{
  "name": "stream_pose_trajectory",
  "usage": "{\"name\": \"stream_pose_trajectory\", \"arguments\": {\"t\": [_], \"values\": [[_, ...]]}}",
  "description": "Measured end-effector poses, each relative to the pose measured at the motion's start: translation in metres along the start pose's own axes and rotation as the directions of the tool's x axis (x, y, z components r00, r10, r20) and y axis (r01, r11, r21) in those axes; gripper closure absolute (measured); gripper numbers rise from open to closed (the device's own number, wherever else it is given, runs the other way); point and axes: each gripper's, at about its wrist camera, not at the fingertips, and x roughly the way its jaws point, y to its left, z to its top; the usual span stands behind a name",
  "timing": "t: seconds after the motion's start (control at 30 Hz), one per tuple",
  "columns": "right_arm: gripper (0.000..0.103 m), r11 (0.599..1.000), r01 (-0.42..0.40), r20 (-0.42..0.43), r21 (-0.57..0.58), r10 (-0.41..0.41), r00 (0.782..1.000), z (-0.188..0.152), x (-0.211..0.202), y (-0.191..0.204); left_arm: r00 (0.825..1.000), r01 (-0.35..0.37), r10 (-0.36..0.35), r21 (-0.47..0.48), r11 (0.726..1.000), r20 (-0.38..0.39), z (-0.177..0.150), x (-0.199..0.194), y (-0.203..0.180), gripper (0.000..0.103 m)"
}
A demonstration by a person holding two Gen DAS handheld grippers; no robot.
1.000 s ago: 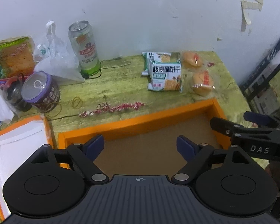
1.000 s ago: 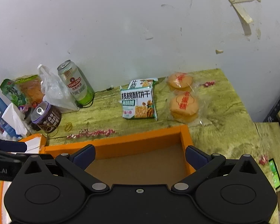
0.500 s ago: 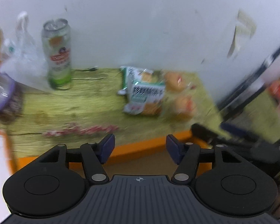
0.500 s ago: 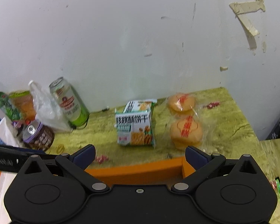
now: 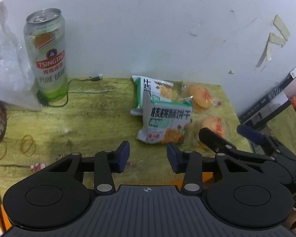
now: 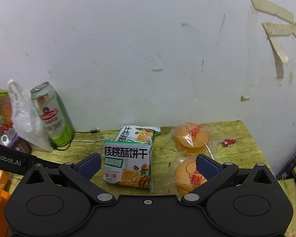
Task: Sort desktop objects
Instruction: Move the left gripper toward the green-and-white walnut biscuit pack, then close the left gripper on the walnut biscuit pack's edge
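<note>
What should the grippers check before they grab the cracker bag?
1. Right gripper jaws open wide: ok.
2. Cracker bag sits between the right jaws: ok.
3. Nothing held already in either gripper: ok.
4. Left gripper is out of the way: not ok, it points at the same bag.
5. Wrapped cake clear of the right jaw: cannot tell, they overlap in view.
6. Bag free of the second pack behind it: cannot tell.

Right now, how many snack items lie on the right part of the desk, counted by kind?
Biscuit packets: 2
Wrapped cakes: 2
Total: 4
</note>
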Motion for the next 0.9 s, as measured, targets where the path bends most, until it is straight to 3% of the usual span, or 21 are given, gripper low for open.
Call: {"name": "stream_pose_trajectory", "arguments": {"t": [0.27,0.43,0.7,0.77,0.9], "values": [[0.001,0.999,0.029,-0.025,0.021,-0.028,0.999,0.000,0.033,-0.005,0.999,0.027,-0.026,-0.031,0.999,0.042,0.015,0.033,0.011,0.062],[0.001,0.996,-0.048,-0.048,0.076,0.051,0.998,0.008,0.049,-0.012,0.998,0.024,-0.021,-0.039,0.999,0.063,0.020,0.055,0.016,0.063],[0.004,0.970,-0.111,-0.133,0.214,0.142,0.981,0.011,0.074,-0.026,0.992,0.121,-0.116,-0.094,0.988,0.057,0.024,0.076,0.029,0.063],[0.010,0.956,-0.131,-0.141,0.261,0.172,0.975,0.010,0.080,-0.029,0.991,0.132,-0.127,-0.105,0.986,0.051,0.025,0.078,0.031,0.063],[0.010,0.947,-0.162,-0.125,0.277,0.203,0.971,0.007,0.085,-0.030,0.984,0.176,-0.173,-0.143,0.974,0.036,0.026,0.083,0.037,0.068]]}}
